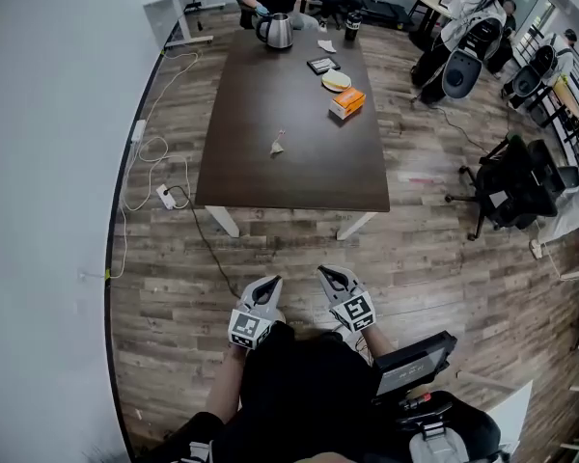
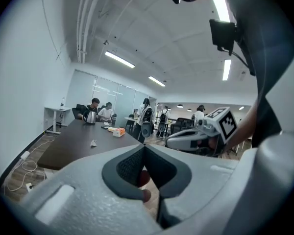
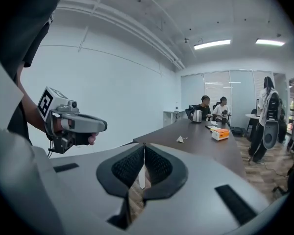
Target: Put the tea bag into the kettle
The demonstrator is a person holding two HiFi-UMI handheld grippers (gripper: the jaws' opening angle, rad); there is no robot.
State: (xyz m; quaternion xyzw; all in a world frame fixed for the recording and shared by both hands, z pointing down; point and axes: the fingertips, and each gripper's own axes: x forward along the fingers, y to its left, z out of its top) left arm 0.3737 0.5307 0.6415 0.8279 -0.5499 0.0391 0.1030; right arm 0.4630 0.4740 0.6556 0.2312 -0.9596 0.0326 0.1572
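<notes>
From above, the person stands on the wood floor (image 1: 434,258) well back from the near end of a long dark table (image 1: 270,177). The left gripper (image 1: 270,284) and right gripper (image 1: 328,276) are held side by side in front of the body. Both point toward twelve o'clock, at the table.

The tea bag (image 1: 277,146) lies alone on the tabletop, roughly midway along it and a little left of centre. The kettle (image 1: 276,31) stands at the far end, at twelve o'clock from the tea bag and well apart from it. An orange box (image 1: 347,103) sits at about two o'clock from the tea bag. Black office chairs (image 1: 507,186) stand off at three o'clock.

In the left gripper view, that tool's jaws are pressed tip to tip, with nothing clamped between them. A reddish patch shows through the hollow beneath the tips, and I can't make out what it is. The tea bag (image 2: 93,143) is a small pale speck at ten o'clock from the tips, far off on the table. The kettle (image 2: 90,116) is beyond it, next to seated people. The right gripper (image 2: 170,141) hangs at three o'clock.

In the right gripper view, its jaws are likewise closed on nothing. The tea bag (image 3: 180,139) lies at about one o'clock, with the orange box (image 3: 219,133) and the kettle (image 3: 197,115) farther on. The left gripper (image 3: 102,126) is at ten o'clock.
</notes>
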